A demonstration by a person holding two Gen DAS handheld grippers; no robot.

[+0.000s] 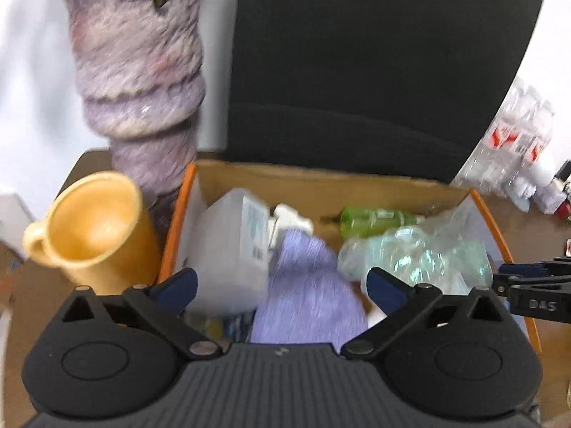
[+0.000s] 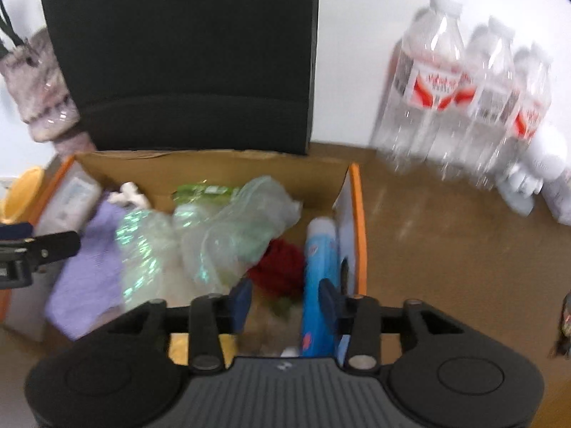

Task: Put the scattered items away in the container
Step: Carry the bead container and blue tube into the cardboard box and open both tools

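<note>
Where crinkled plastic bags [image 2: 228, 228] heap, corrugated cardboard box [image 2: 214, 167], ribbed lavender cloth [image 1: 307, 292].

One cardboard box, about eight items inside, and a few things around it.

In the cardboard box [image 2: 351, 192]: one lavender cloth [image 1: 307, 285], one white plastic container [image 1: 232, 249], one green bottle [image 1: 374, 219], one blue tube [image 2: 319, 285], one red cloth [image 2: 282, 267], crumpled clear bags [image 2: 228, 228], count unclear. Left: one yellow mug [image 1: 92, 228], one purple vase [image 1: 139, 71]. Far right: three water bottles [image 2: 431, 82].

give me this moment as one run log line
left gripper: open, empty | right gripper: open, empty | both over cardboard box | yellow mug: outside box
</note>
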